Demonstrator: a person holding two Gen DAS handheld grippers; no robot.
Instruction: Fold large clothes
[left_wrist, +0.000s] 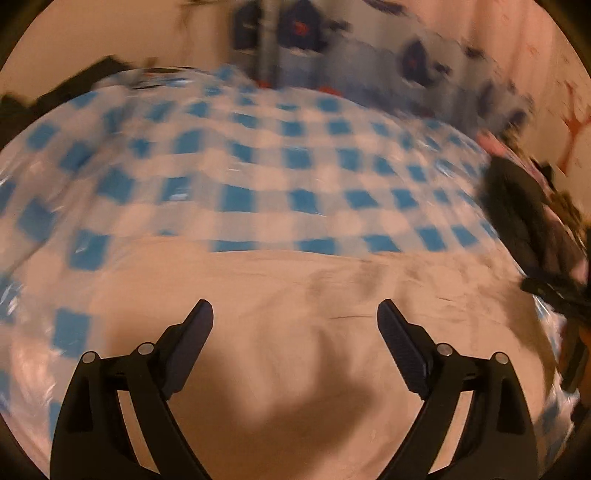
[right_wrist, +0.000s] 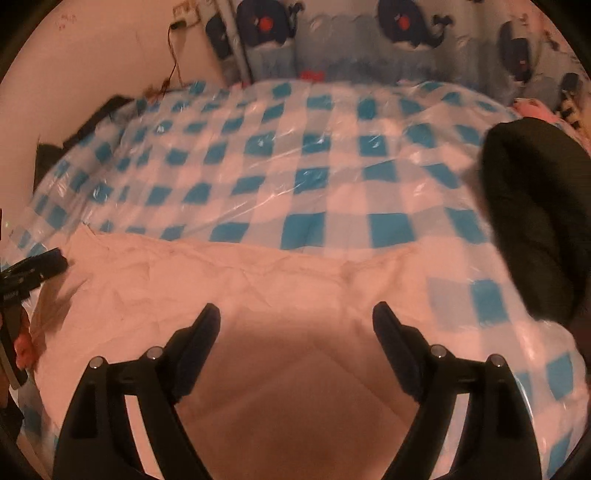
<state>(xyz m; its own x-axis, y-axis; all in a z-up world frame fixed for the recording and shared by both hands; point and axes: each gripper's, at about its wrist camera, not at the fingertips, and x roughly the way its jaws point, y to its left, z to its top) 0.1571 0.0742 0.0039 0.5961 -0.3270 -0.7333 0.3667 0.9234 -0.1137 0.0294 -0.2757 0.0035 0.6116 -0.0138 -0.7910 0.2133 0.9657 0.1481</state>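
A pale pink garment (left_wrist: 295, 332) lies spread flat on a blue-and-white checked cover (left_wrist: 258, 166); the left wrist view is blurred. My left gripper (left_wrist: 295, 310) hovers over the garment, open, with nothing between its fingers. In the right wrist view the same garment (right_wrist: 258, 280) shows creases and a straight far edge. My right gripper (right_wrist: 296, 314) stands open above it, jaws wide and empty. The other gripper (right_wrist: 33, 273) shows at the left edge of the right wrist view.
The checked cover (right_wrist: 295, 166), wrapped in shiny clear plastic, reaches back to a whale-print curtain (right_wrist: 369, 48). A dark rounded cushion (right_wrist: 535, 221) sits at the right. A wall with a dangling wire (right_wrist: 173, 62) is at the back left.
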